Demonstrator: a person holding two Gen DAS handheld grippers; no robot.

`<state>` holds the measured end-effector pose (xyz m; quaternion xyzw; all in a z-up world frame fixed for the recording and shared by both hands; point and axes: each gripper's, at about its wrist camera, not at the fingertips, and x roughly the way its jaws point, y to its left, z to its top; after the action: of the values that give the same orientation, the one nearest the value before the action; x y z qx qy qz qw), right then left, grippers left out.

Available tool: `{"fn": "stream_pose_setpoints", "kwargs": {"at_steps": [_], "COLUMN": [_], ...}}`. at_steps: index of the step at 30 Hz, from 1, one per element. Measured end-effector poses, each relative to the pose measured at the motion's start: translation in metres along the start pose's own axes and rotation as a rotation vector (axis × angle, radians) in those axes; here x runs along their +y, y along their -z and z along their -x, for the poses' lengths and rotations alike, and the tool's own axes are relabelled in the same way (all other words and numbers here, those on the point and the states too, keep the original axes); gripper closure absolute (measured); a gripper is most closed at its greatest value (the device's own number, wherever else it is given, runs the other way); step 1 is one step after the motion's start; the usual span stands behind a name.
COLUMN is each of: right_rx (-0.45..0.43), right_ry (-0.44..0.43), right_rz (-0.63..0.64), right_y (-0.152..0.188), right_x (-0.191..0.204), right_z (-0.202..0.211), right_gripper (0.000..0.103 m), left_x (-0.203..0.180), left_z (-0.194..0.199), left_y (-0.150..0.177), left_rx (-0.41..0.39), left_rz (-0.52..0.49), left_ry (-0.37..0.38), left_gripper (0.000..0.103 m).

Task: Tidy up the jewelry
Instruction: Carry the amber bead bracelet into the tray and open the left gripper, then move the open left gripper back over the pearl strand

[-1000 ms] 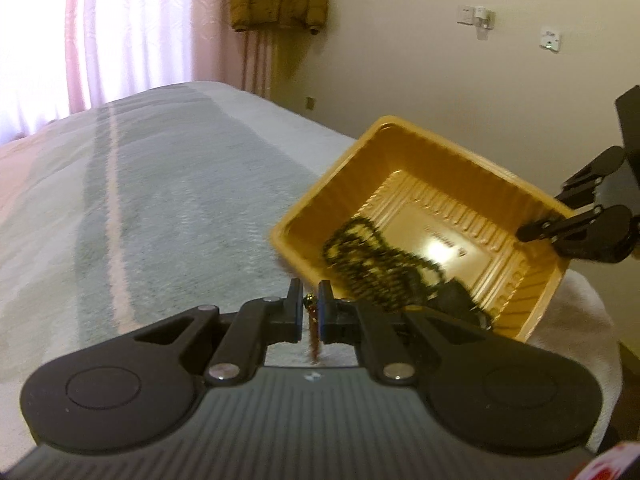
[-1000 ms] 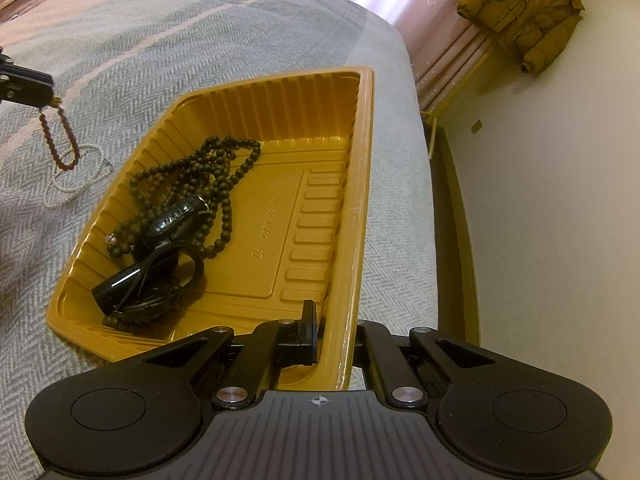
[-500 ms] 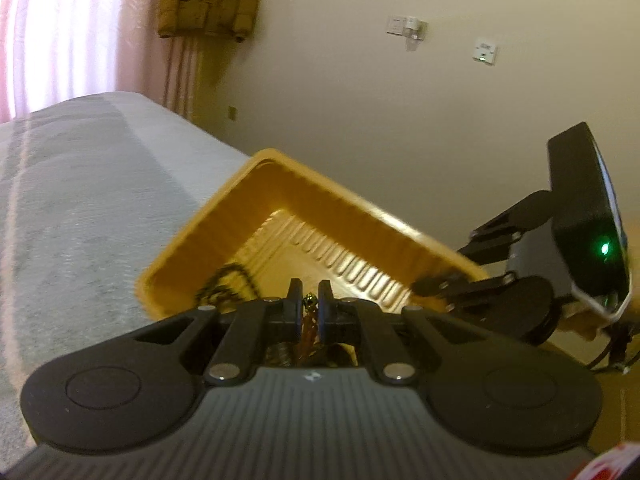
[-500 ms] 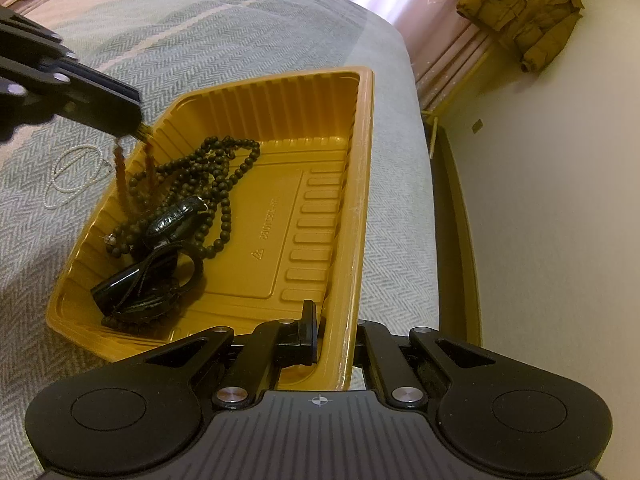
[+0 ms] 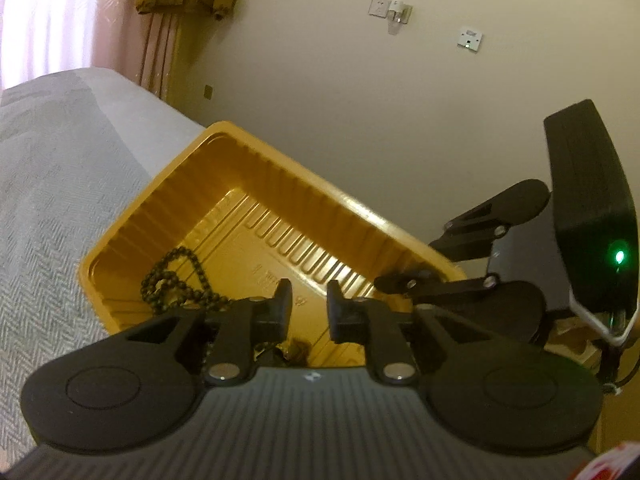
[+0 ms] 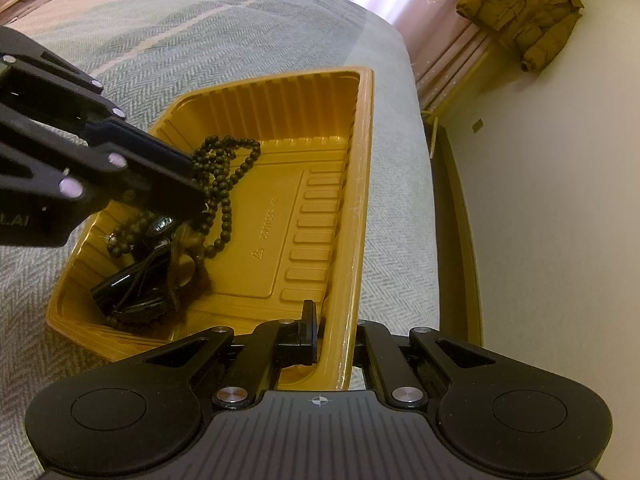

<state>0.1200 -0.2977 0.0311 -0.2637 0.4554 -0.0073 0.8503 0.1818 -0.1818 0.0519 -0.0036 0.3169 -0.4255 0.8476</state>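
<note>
Pinching the tray's (image 6: 362, 184) near rim in my clenched right gripper (image 6: 336, 336) to steady it on the bed (image 6: 200, 52), I have just been opening my left gripper (image 5: 309, 304), nothing between its jaws, letting the brown bracelet (image 6: 182, 256) fall among the black beads (image 6: 224, 176) at the tray's left end.

In the right wrist view, a brown bracelet (image 6: 182, 256) below the left gripper (image 6: 192, 188) is a motion-blurred smear inside the yellow tray (image 6: 362, 184). The gripper's body covers part of the black bead necklace (image 6: 224, 184). The tray's embossed lettering is too small to read.
</note>
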Motion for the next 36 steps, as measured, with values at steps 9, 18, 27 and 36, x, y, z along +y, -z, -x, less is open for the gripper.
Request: {"fn": "stream_pose_setpoints", "kwargs": {"at_steps": [9, 18, 27, 36], "right_rx": [0.000, 0.000, 0.004, 0.005], "right_ry": [0.002, 0.004, 0.006, 0.006], "right_rz": [-0.001, -0.001, -0.002, -0.002], "right_y": [-0.001, 0.000, 0.000, 0.000], "right_x": [0.000, 0.001, 0.000, 0.000], "right_z": [-0.001, 0.000, -0.001, -0.002], "right_gripper": [0.099, 0.099, 0.099, 0.099], "left_x": [0.044, 0.108, 0.122, 0.092], "left_z": [0.033, 0.076, 0.077, 0.044], "left_y": [0.015, 0.039, 0.085, 0.104], "left_rx": [-0.024, -0.038, 0.026, 0.071], "left_rz": [0.063, 0.147, 0.141, 0.074], "left_ry": [-0.107, -0.285, -0.365, -0.316], "left_gripper": [0.081, 0.072, 0.072, 0.072]}}
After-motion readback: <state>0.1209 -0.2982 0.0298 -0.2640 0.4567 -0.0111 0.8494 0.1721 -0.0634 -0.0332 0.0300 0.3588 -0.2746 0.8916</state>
